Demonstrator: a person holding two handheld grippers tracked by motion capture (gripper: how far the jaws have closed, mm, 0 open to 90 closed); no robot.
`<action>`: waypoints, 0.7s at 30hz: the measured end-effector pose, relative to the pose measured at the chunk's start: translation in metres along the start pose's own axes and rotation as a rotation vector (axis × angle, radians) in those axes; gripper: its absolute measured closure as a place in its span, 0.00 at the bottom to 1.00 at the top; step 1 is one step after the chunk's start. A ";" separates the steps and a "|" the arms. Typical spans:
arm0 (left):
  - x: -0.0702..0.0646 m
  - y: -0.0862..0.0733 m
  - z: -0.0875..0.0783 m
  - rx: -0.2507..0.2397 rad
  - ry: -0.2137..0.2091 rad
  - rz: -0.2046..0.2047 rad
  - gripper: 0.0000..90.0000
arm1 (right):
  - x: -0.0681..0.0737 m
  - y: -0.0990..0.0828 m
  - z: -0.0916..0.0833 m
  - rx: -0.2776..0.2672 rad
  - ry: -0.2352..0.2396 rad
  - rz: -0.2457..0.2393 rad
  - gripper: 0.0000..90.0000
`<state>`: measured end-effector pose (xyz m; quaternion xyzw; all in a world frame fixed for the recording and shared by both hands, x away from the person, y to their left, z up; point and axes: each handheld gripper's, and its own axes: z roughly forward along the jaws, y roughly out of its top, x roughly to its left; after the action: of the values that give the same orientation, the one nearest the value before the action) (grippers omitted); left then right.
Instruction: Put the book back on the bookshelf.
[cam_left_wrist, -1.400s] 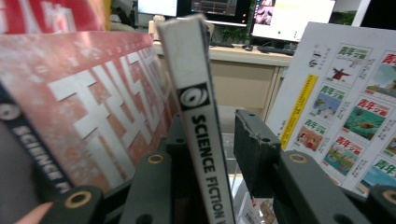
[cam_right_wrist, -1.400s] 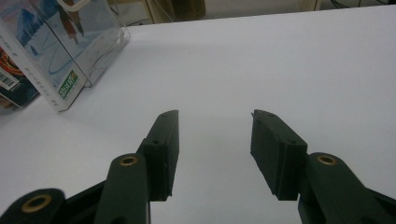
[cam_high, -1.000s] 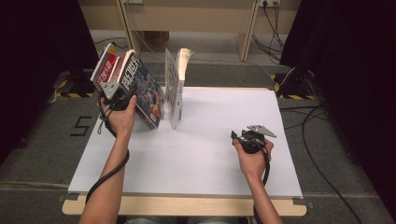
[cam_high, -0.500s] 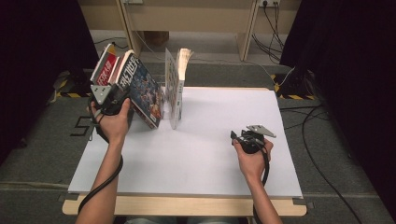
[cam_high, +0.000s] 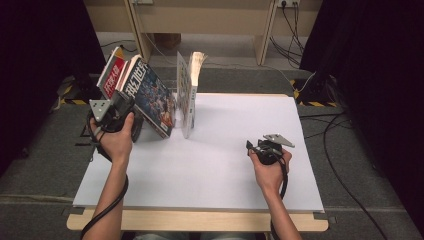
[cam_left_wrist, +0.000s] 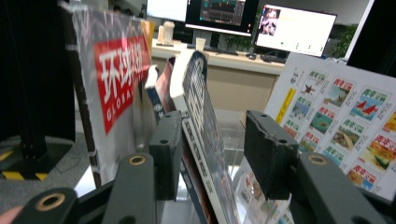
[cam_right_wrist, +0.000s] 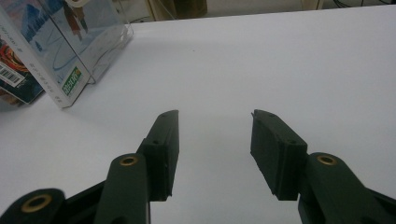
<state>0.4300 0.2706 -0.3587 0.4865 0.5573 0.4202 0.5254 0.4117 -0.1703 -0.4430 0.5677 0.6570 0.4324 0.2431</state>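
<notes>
Two books lean together at the table's far left corner, tipped leftward. The red book (cam_high: 112, 75) stands outermost, glossy in a clear wrap, its cover thin and likely to flex. Against it rests the blue book (cam_high: 150, 95), a thick paperback with a slick printed cover and a firm spine. It looks moderately heavy, stiff across the spine but bendable at the free corners, and slippery under hard pads. The soundest hold, in my judgement, is across the full thickness near the spine, low down, where the block is stiffest.

The left gripper (cam_high: 117, 107) sits at the near edge of these books. In the left gripper view its jaws stand apart astride the blue book (cam_left_wrist: 201, 121). The right pad is clear of the cover, so there is no clamp.

Next, just beside the blue book, a clear stand (cam_high: 175, 107) of rigid, smooth plastic holds an upright magazine (cam_high: 184, 95) with a grid of small pictures.

The white table (cam_high: 225, 165) is flat and matt. The right gripper (cam_high: 252, 146) rests on it, well apart from the books, jaws wide and holding nothing.
</notes>
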 end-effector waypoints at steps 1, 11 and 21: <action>0.001 -0.001 0.001 0.007 0.011 -0.003 0.63 | 0.000 0.000 0.000 0.000 0.000 0.000 0.59; 0.004 -0.008 0.024 0.075 0.036 -0.029 0.60 | 0.000 0.000 0.001 0.002 0.001 -0.003 0.58; 0.006 -0.011 0.049 0.112 0.050 -0.071 0.59 | 0.000 -0.001 0.001 0.010 0.005 -0.002 0.58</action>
<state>0.4775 0.2729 -0.3753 0.4842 0.6100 0.3815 0.4979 0.4126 -0.1702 -0.4444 0.5673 0.6603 0.4303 0.2387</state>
